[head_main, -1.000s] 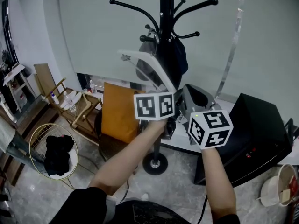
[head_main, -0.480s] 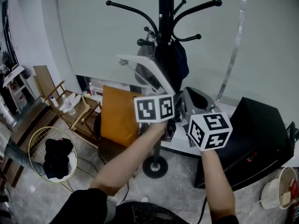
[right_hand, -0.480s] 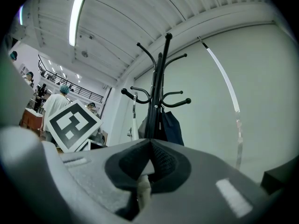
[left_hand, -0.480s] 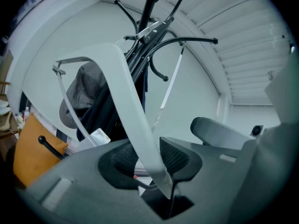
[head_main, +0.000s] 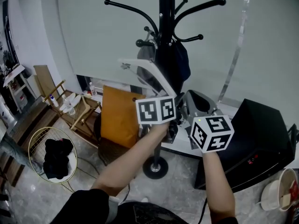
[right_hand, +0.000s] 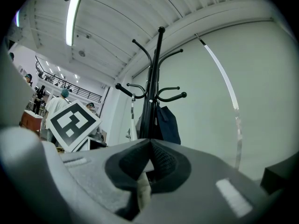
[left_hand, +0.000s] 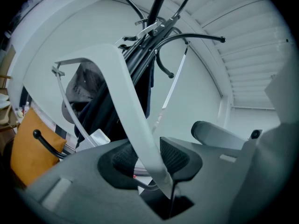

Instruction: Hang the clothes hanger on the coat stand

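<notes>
Head view | left hand-held gripper (head_main: 172, 125) raised | clamping clothes hanger (head_main: 150, 70)

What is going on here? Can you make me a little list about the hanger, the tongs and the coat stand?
clothes hanger: white, tilted, not yet on a hook
left tongs: shut on the hanger's arm
right tongs: pinching a pale strip, seemingly the hanger's other end
coat stand: black, straight ahead, top hooks bare
dark garment: hanging on the stand
</notes>
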Tool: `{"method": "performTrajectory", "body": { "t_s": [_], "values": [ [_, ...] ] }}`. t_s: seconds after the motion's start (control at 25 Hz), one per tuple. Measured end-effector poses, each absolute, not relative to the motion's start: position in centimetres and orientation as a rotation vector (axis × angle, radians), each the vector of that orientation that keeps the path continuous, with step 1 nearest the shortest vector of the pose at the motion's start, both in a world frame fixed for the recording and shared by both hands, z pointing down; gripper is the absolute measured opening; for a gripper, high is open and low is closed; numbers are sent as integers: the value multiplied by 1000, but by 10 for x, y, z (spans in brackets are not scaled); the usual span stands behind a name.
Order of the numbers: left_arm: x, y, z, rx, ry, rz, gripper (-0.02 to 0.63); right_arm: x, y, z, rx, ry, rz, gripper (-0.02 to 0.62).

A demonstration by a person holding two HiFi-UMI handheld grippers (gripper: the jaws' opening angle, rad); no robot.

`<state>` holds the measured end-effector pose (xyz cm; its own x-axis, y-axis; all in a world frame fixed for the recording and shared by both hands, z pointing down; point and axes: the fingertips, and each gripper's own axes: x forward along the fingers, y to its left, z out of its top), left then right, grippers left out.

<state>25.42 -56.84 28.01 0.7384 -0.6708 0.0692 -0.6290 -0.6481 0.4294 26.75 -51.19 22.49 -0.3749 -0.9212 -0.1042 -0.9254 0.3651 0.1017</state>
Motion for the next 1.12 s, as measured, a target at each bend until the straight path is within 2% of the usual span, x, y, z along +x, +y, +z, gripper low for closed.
{"method": "performTrajectory", "body": {
  "t_s": [1.12],
  "values": [
    [252,-559,277,2579,-1075,-247,158,271,-507,238,-1748,2597,196,-6]
  ]
}}
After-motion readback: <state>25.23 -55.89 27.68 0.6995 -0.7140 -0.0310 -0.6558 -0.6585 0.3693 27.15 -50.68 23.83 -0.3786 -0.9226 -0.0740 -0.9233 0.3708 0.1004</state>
